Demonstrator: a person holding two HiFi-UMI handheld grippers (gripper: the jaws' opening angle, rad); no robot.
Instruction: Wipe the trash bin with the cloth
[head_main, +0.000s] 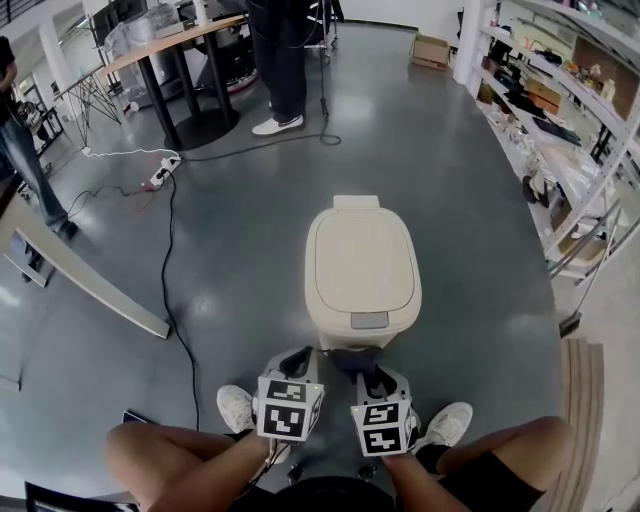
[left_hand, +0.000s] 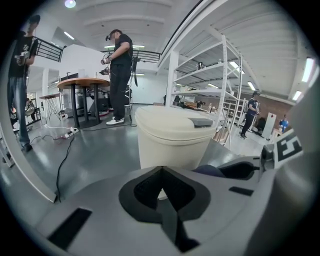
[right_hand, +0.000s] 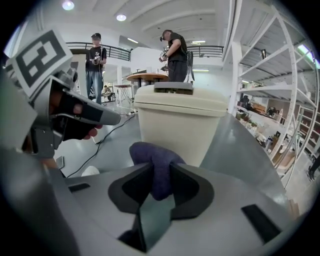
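Bin (head_main: 362, 262) stands upright on the grey floor (head_main: 230, 250), cream-coloured, its lid shut and a small grey latch (head_main: 369, 320) at the near edge of the lid. It sits just ahead of both tools, between the person's knees and the open middle of the room.

The right tool (right_hand: 159, 175) is clamped on a dark blue cloth (right_hand: 156, 162), which bulges up and out past the jaws toward the bin's front wall. The cloth is close to that wall, low down; whether it touches cannot be told.

The left tool (left_hand: 161, 175) has its jaws closed together with nothing between them. It is held level beside the right tool, aimed at the same front wall and apart from it.

A black cable (head_main: 170, 260) runs across the floor on the left to a white power strip (head_main: 165, 172). Beyond it is a table (head_main: 170, 45), with a person (head_main: 280, 60) standing next to it. White shelves (head_main: 560, 130) line the right side. The wearer's white shoes (head_main: 237, 405) show below the tools.
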